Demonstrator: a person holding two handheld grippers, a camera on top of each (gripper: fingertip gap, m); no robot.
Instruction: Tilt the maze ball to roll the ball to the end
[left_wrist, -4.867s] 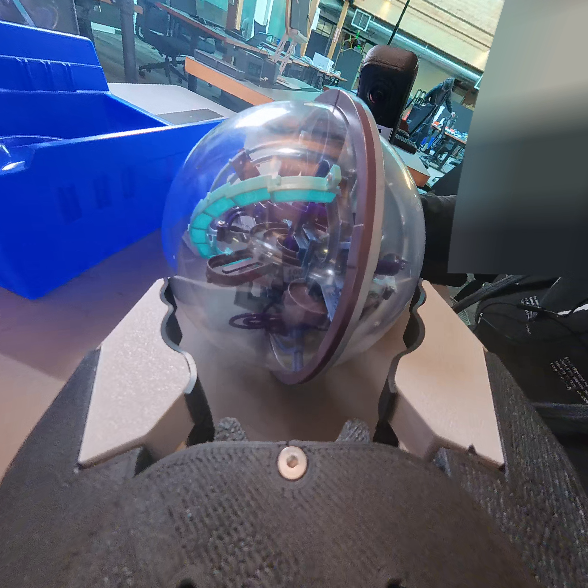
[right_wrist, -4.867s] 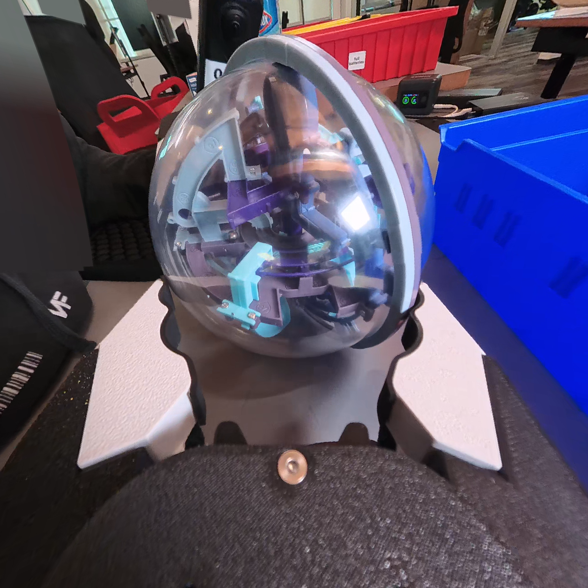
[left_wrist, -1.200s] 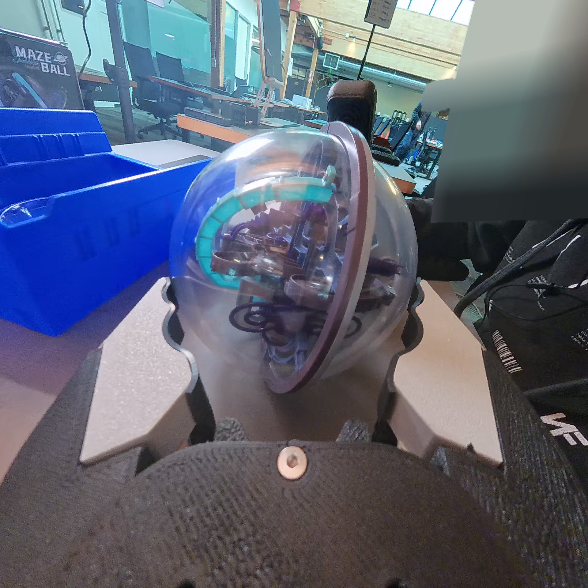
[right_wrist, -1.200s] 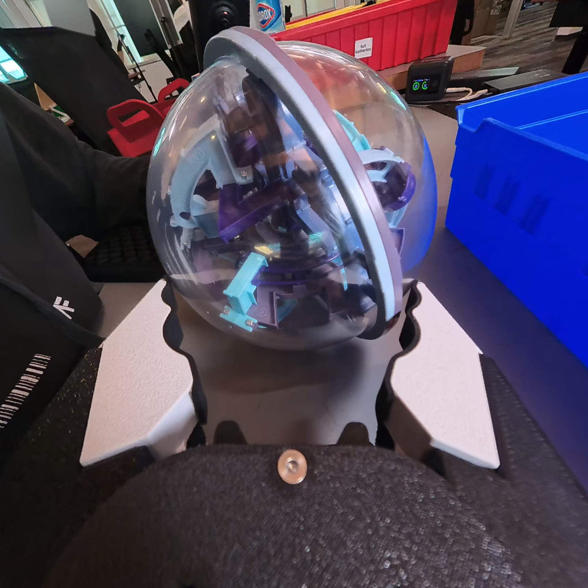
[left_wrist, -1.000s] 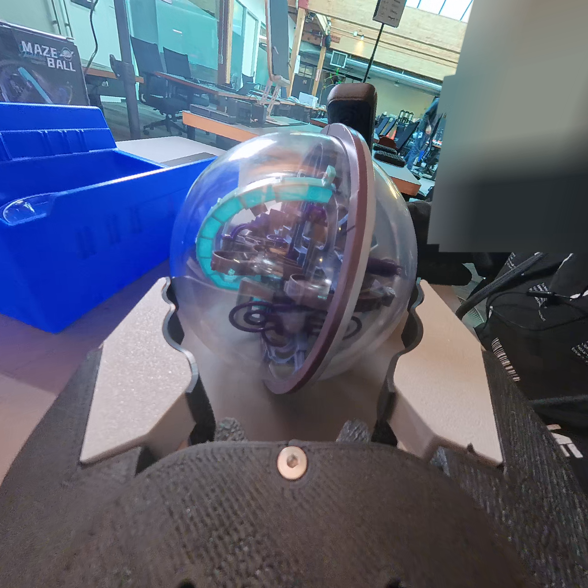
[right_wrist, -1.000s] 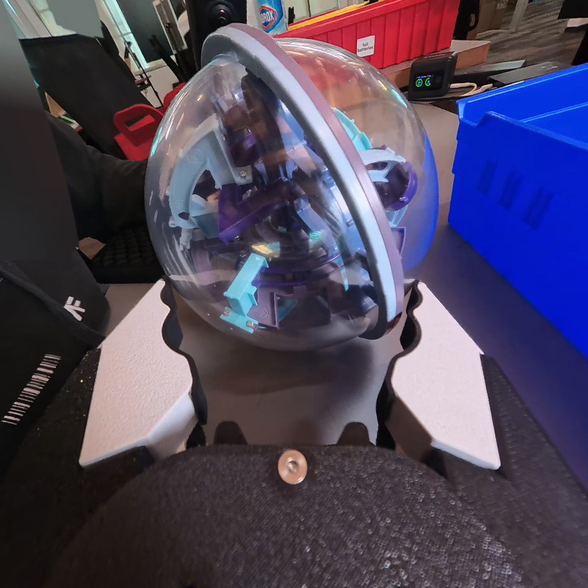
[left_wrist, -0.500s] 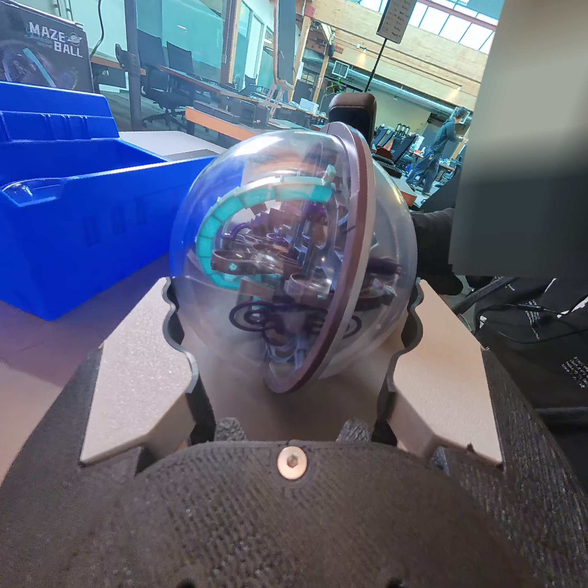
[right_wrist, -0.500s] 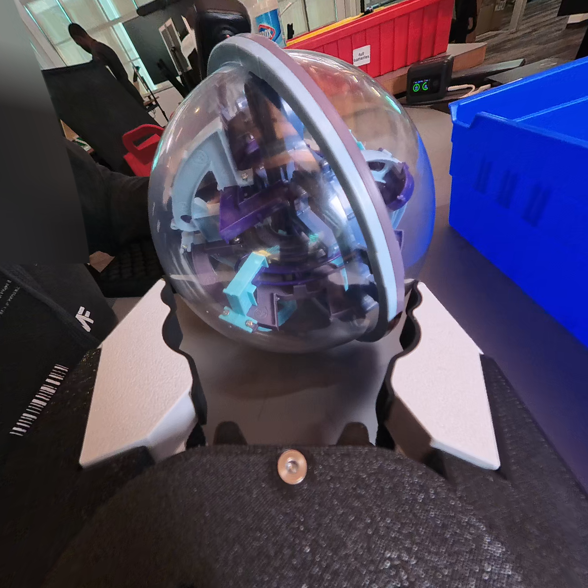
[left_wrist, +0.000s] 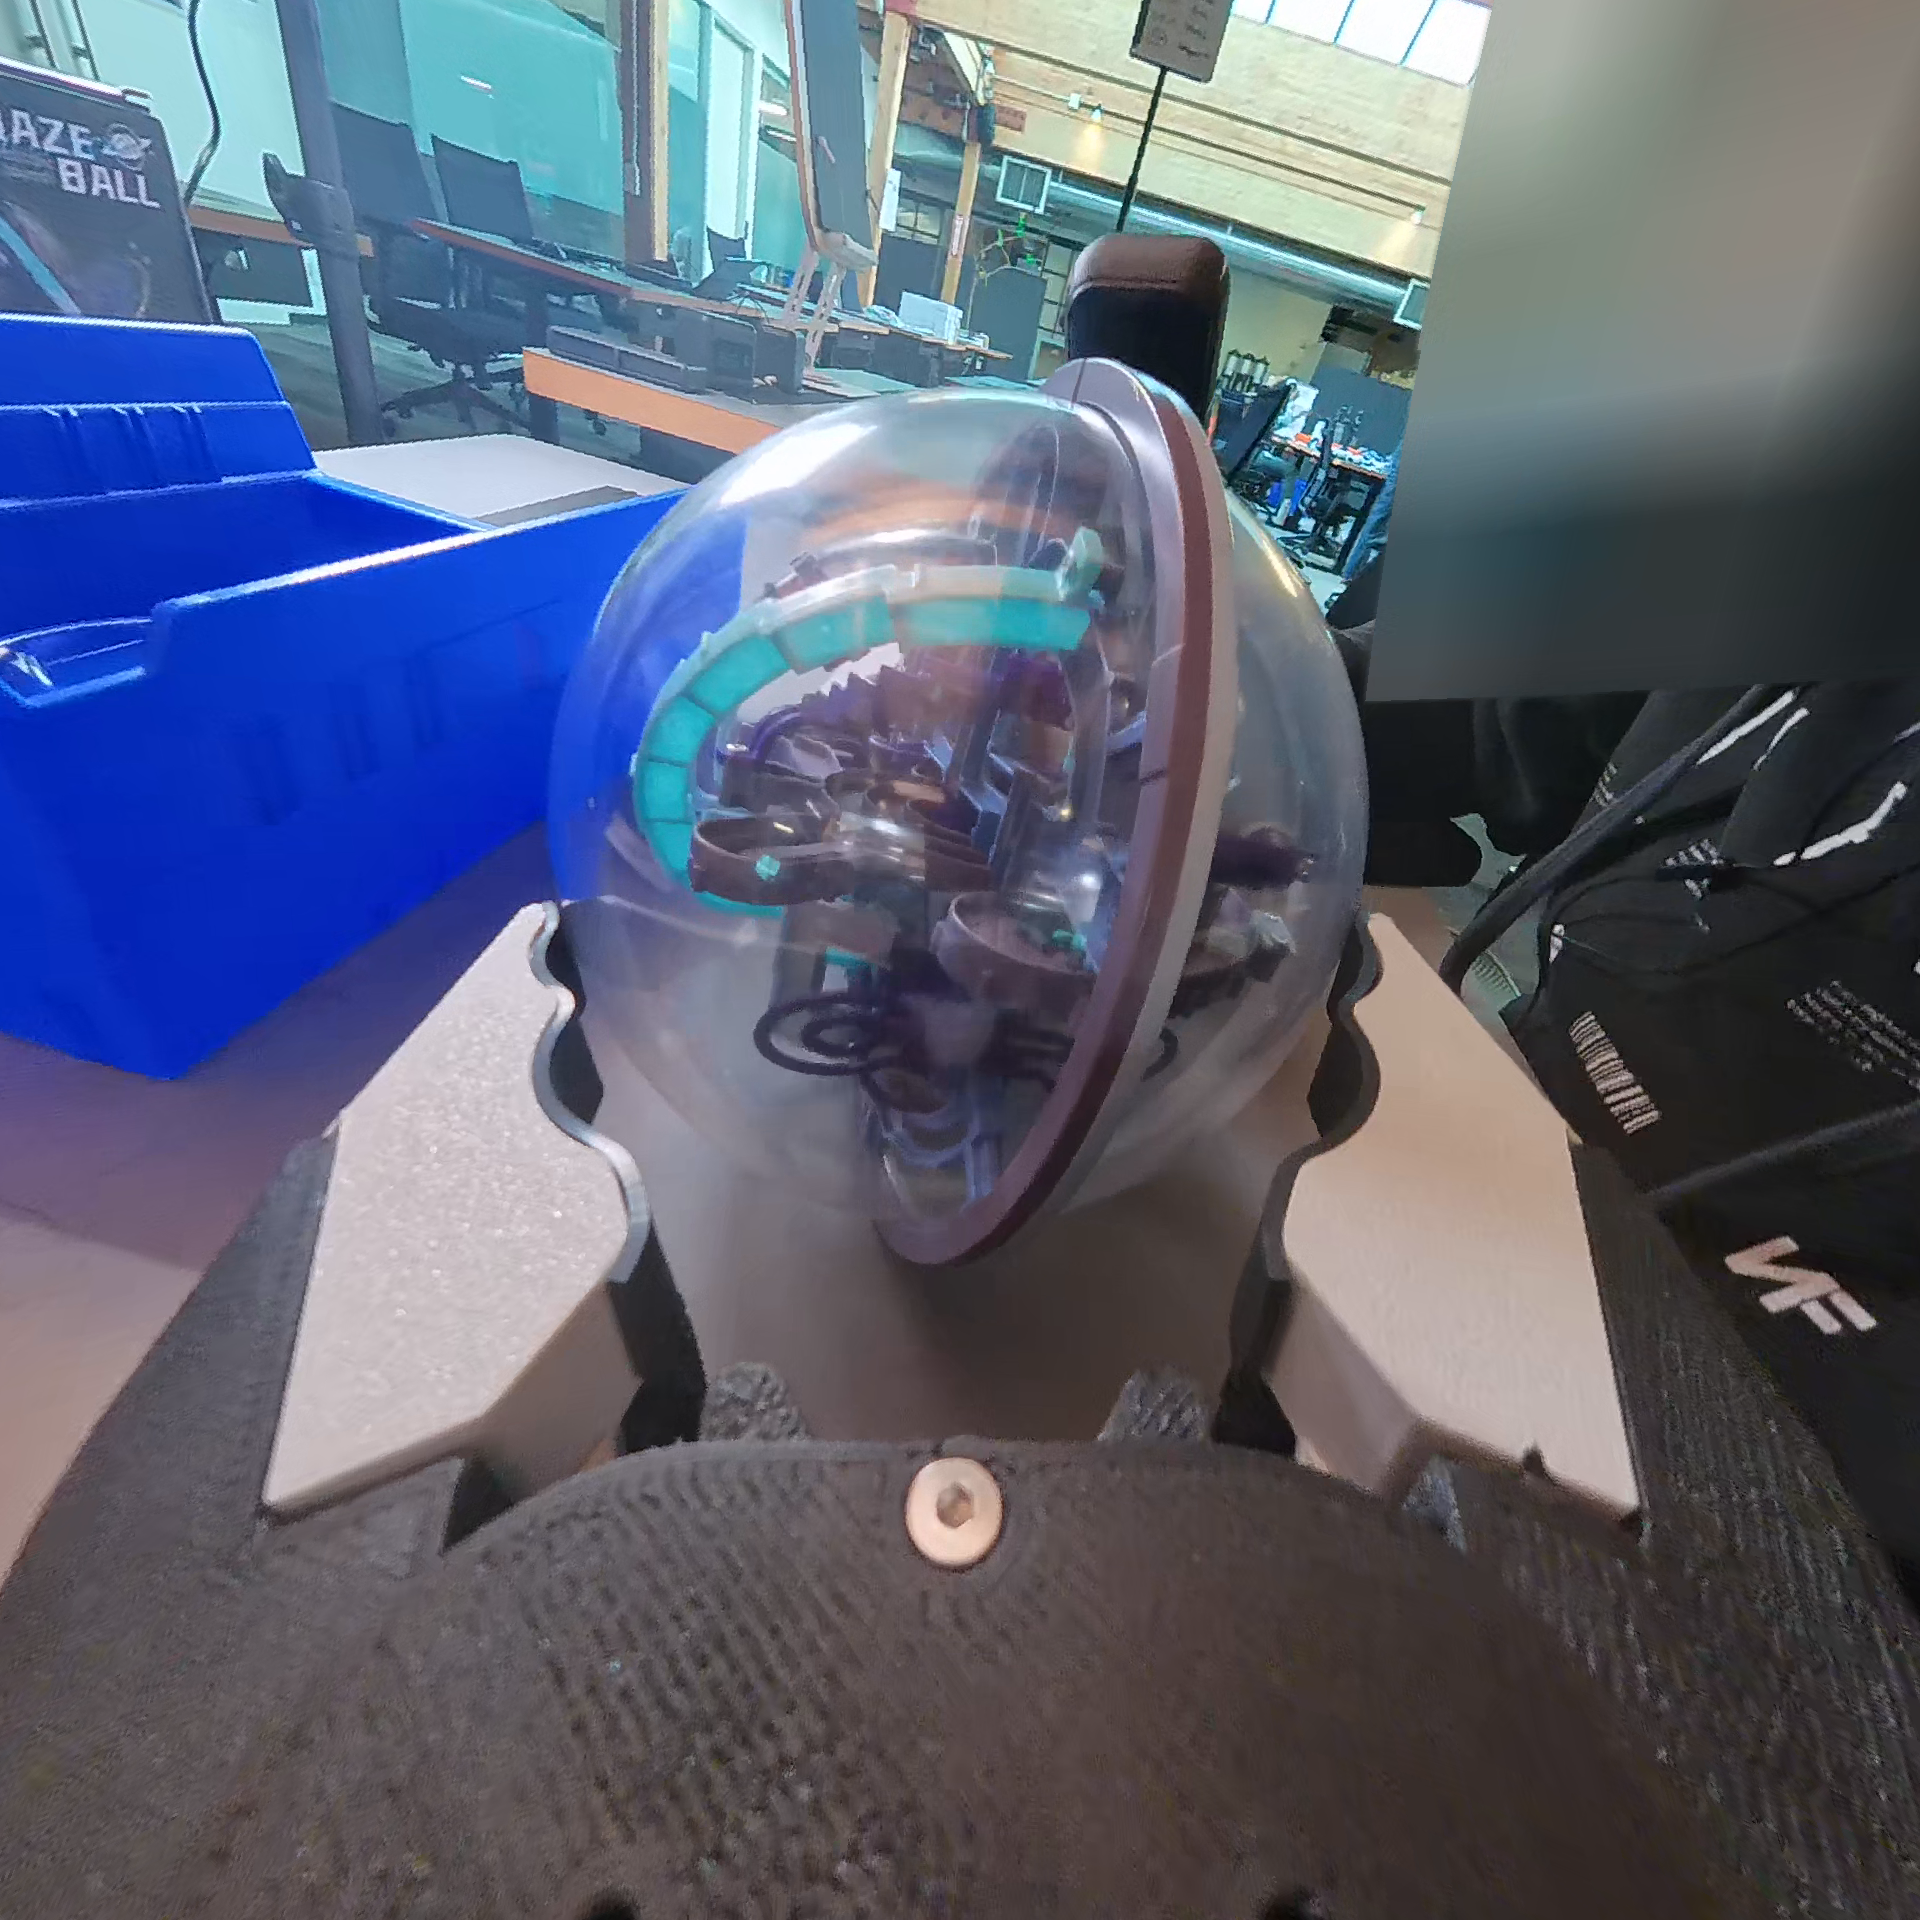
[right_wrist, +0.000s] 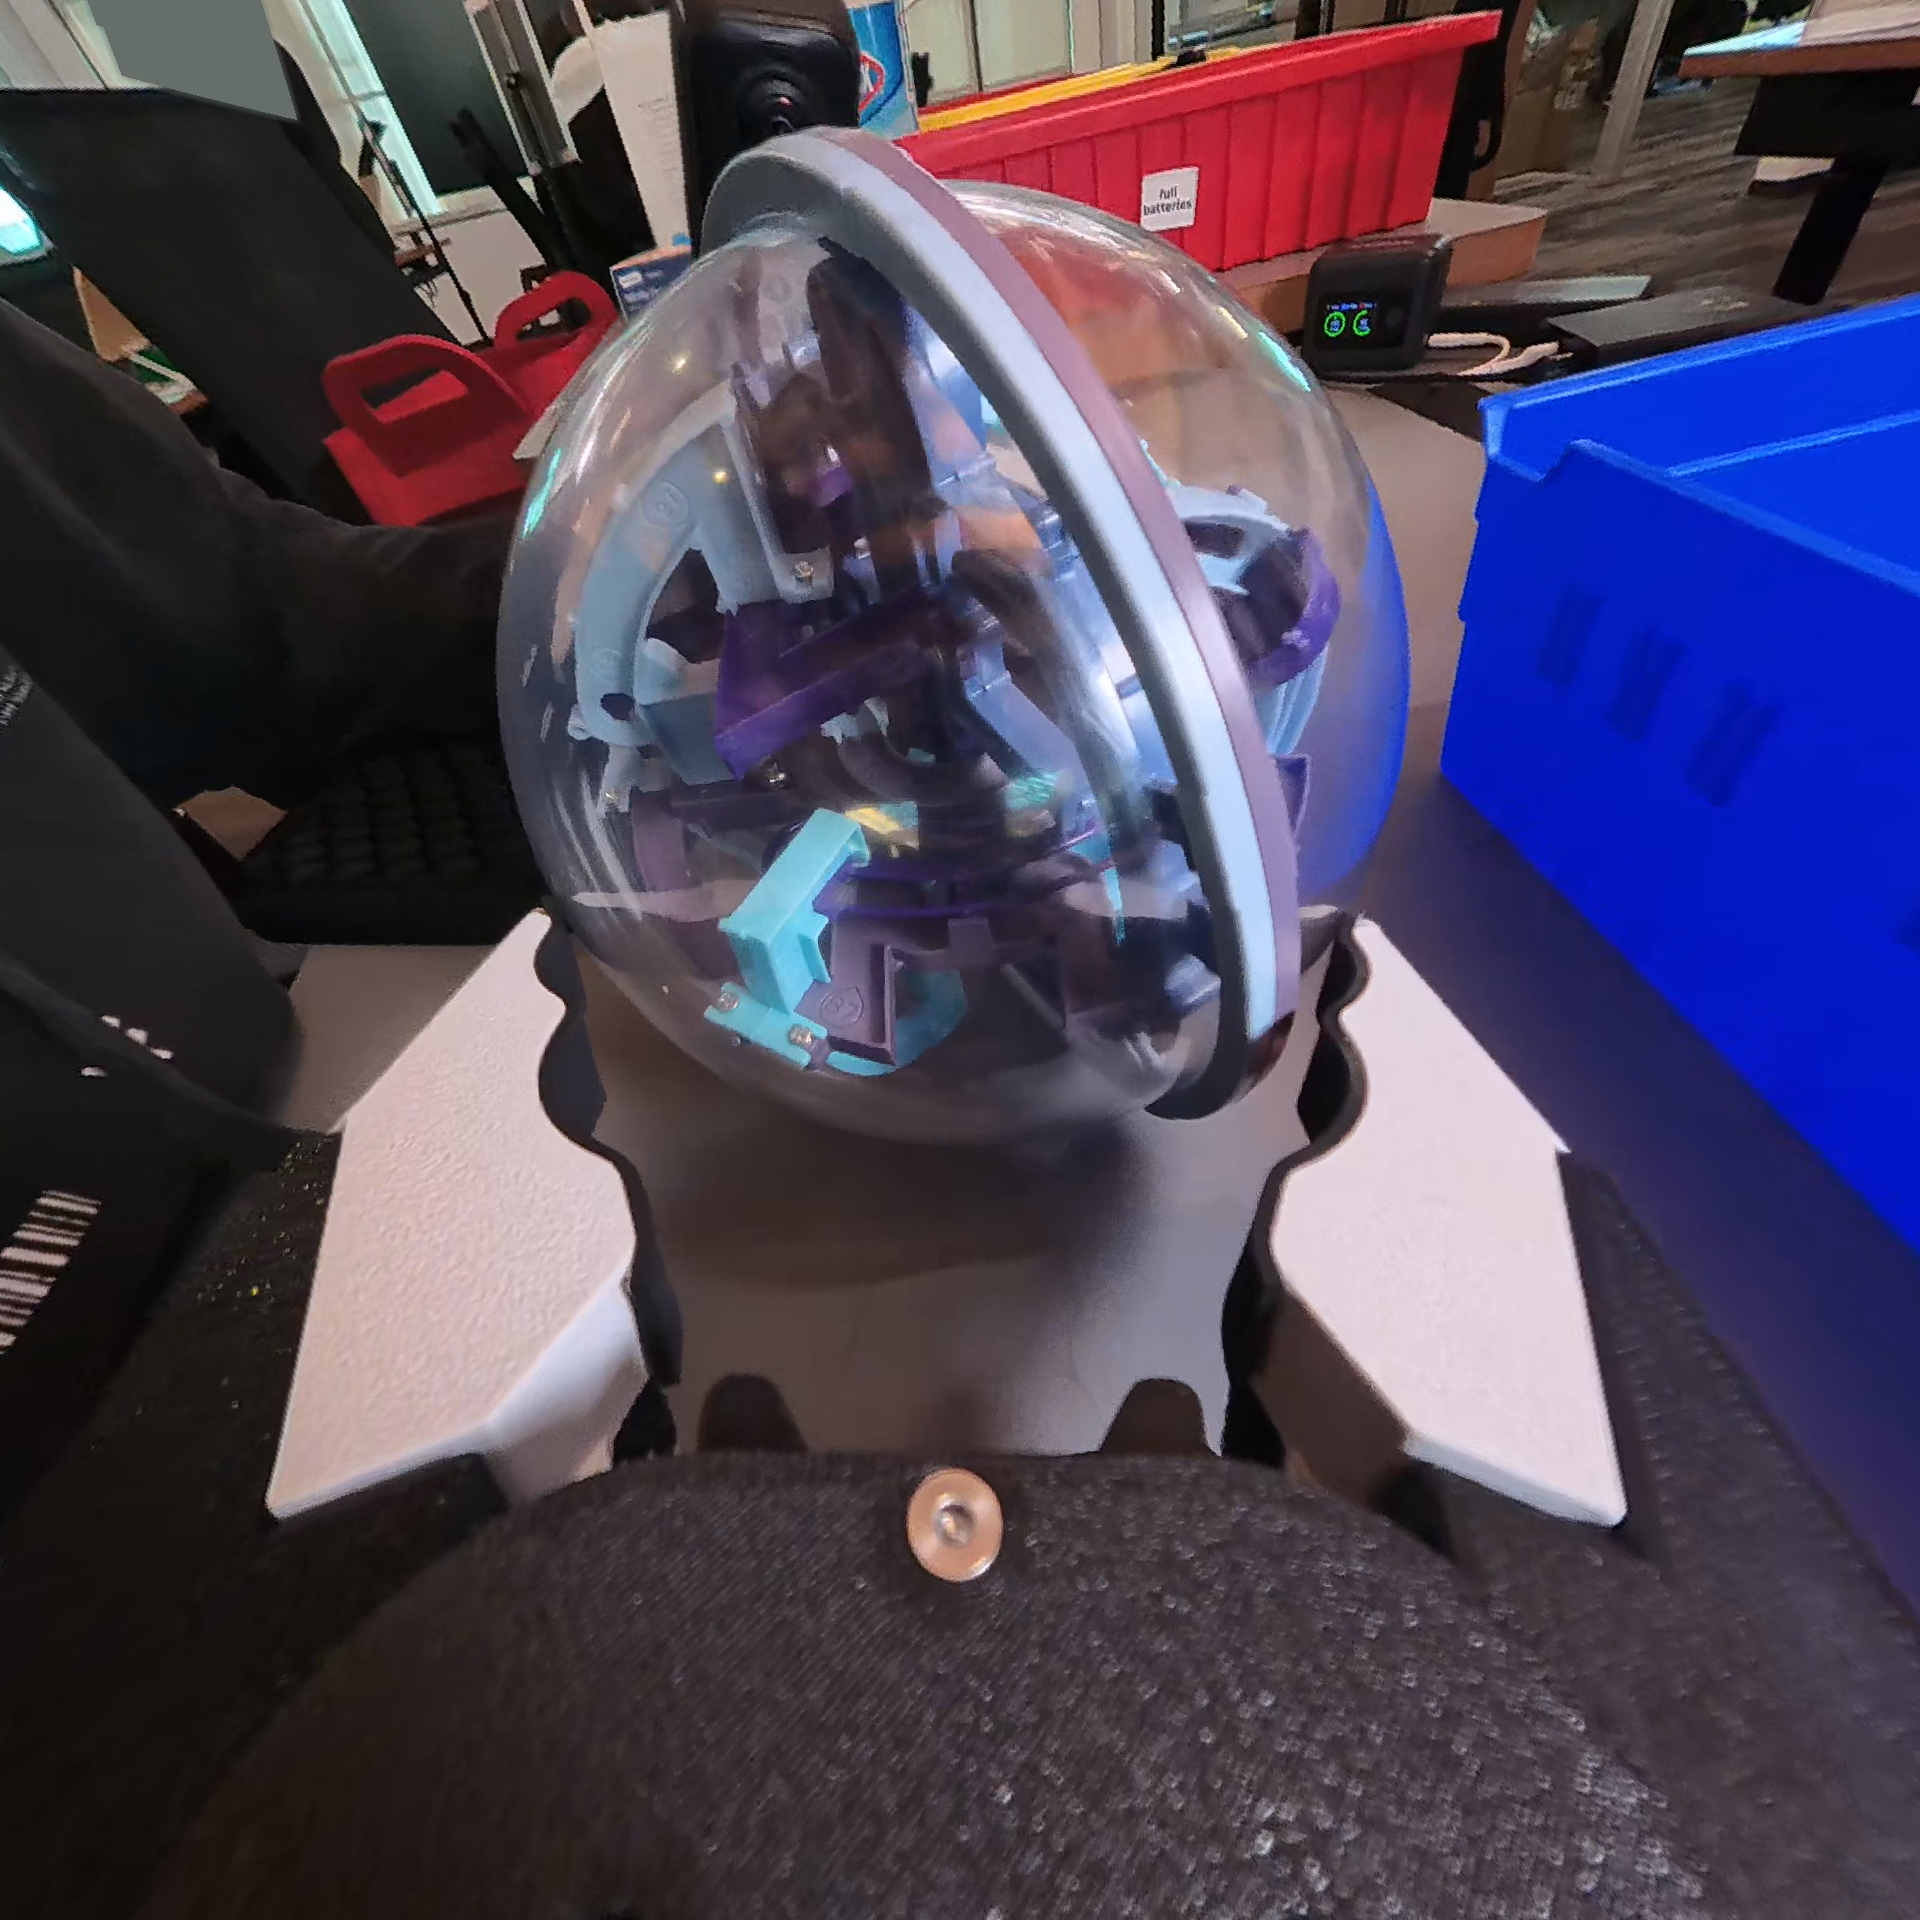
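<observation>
The maze ball (left_wrist: 956, 810) is a clear sphere with teal and purple tracks inside and a dark ring around its middle. It is held above the table between both grippers, which face each other. My left gripper (left_wrist: 956, 935) is shut on it, its fingertips (left_wrist: 561, 966) pressing the sphere's lower sides. My right gripper (right_wrist: 951, 935) is shut on the same maze ball (right_wrist: 935, 675) from the opposite side. The ring runs tilted, top left to bottom right in the right wrist view. I cannot pick out the small rolling ball with certainty.
A blue bin (left_wrist: 260, 727) stands close beside the ball, on the right in the right wrist view (right_wrist: 1714, 675). A red bin (right_wrist: 1195, 177) and a small device with a green display (right_wrist: 1371, 312) lie behind. A person's dark sleeve (right_wrist: 260, 623) and dark clothing (left_wrist: 1714, 987) are on the other side.
Since 4.9 s ago the sphere has turned in the grip, so its ring leans more. Over the last second both grippers and the ball have swung only slightly together.
</observation>
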